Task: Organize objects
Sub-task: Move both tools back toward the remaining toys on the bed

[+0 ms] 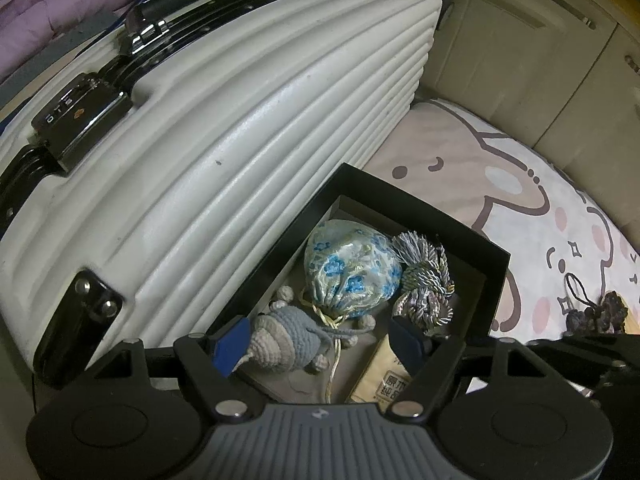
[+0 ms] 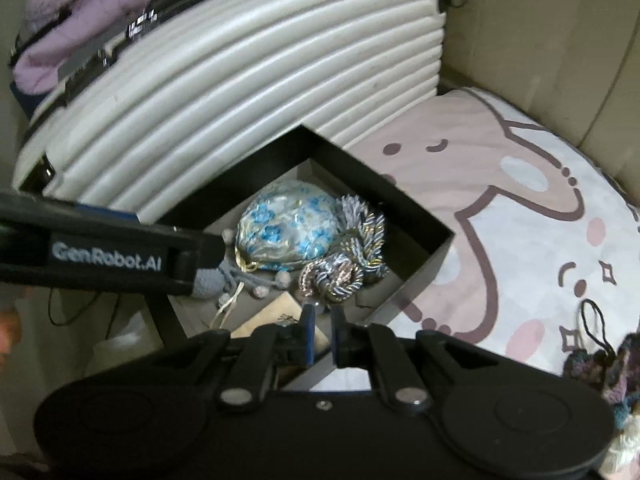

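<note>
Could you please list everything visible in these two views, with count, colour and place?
Ribbed hard-shell suitcase: one, off-white, behind the box.
Open cardboard box: one, black, on the rug.
Brocade drawstring pouch: one, blue-floral, in the box.
Twisted cord tassel: one, silver-grey, beside the pouch.
Crocheted toy: one, grey-beige, in the box.
Paper packet: one, tan, box front.
Cartoon rug: one, pink-white, underneath.
Dark knitted item: one, purple-black, on the rug.
Left gripper: open, over the box.
Right gripper: nearly closed, empty.
</note>
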